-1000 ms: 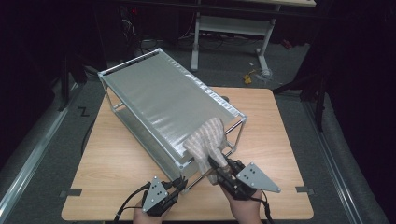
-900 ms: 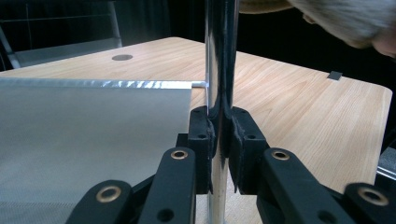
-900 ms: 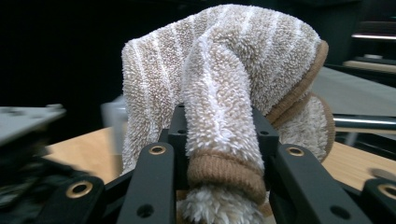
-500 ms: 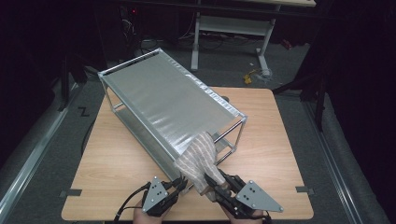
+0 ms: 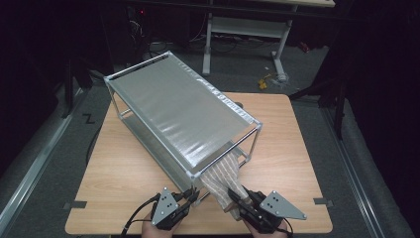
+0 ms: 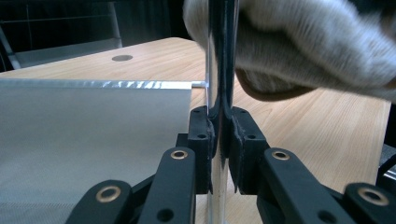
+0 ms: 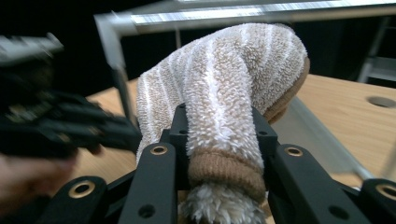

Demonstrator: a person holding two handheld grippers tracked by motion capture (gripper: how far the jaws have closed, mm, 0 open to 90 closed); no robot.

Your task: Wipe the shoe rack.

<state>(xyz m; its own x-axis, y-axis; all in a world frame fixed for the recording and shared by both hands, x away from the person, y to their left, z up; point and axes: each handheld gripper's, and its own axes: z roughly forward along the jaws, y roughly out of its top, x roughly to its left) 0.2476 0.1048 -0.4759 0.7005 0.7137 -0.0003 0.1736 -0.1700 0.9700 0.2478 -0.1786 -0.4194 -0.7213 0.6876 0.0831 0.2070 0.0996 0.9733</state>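
Note:
A beige-and-white striped fuzzy sock [image 5: 223,176] stretches from the near end of a metal rack [image 5: 183,114] toward the table's front edge. My right gripper [image 5: 236,198] is shut on the sock [image 7: 224,84], with the brown cuff bunched between the jaws of the right gripper [image 7: 219,121]. My left gripper [image 5: 193,196] is at the rack's near corner. The left gripper [image 6: 222,116] is shut on the rack's upright corner post [image 6: 219,56], with the sock [image 6: 303,42] hanging just beyond it on the right.
The rack has a mesh top and a lower mesh shelf [image 6: 84,135] and lies diagonally across the wooden table [image 5: 297,148]. Bare wood shows to the rack's right and left. Behind the table are a white desk frame [image 5: 247,34] and dark floor.
My right gripper has drawn back toward the table's front edge and lower, pulling the sock down and out from the rack's end. The left gripper has stayed on the post.

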